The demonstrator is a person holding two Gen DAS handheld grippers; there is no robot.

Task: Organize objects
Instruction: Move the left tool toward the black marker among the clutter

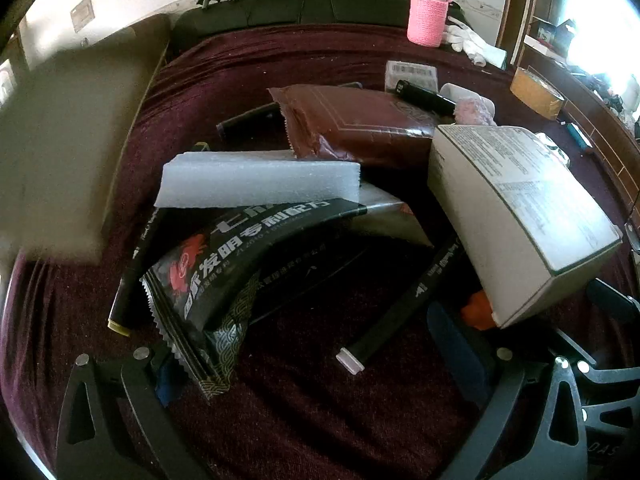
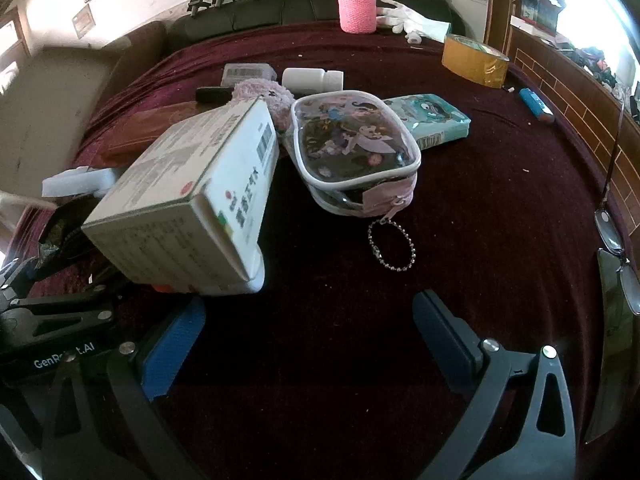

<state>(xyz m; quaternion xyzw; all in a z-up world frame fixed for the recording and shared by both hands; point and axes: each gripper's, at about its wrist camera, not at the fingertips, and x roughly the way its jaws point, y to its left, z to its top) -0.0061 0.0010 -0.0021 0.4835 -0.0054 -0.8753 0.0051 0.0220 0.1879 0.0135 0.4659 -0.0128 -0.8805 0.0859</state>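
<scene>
A pile lies on the maroon cloth. In the left wrist view my left gripper (image 1: 316, 364) is open; a black snack packet (image 1: 224, 276) lies against its left finger (image 1: 160, 376). A white foam block (image 1: 260, 178), a brown packet (image 1: 360, 124), black markers (image 1: 404, 312) and a white printed box (image 1: 520, 208) lie ahead. In the right wrist view my right gripper (image 2: 308, 340) is open and empty. The white box (image 2: 192, 196) sits tilted just beyond its left finger (image 2: 172, 348). A clear cartoon pouch (image 2: 356, 152) with a bead chain (image 2: 392, 246) lies ahead.
A teal tissue pack (image 2: 428, 120), white pill bottle (image 2: 312, 80), pink plush (image 2: 264, 96), tape roll (image 2: 474, 60), blue lighter (image 2: 534, 104), pink-sleeved flask (image 2: 356, 0) and white glove (image 2: 420, 20) lie farther back. Glasses (image 2: 616, 256) sit at the right edge. A beige box (image 1: 60, 152) stands left.
</scene>
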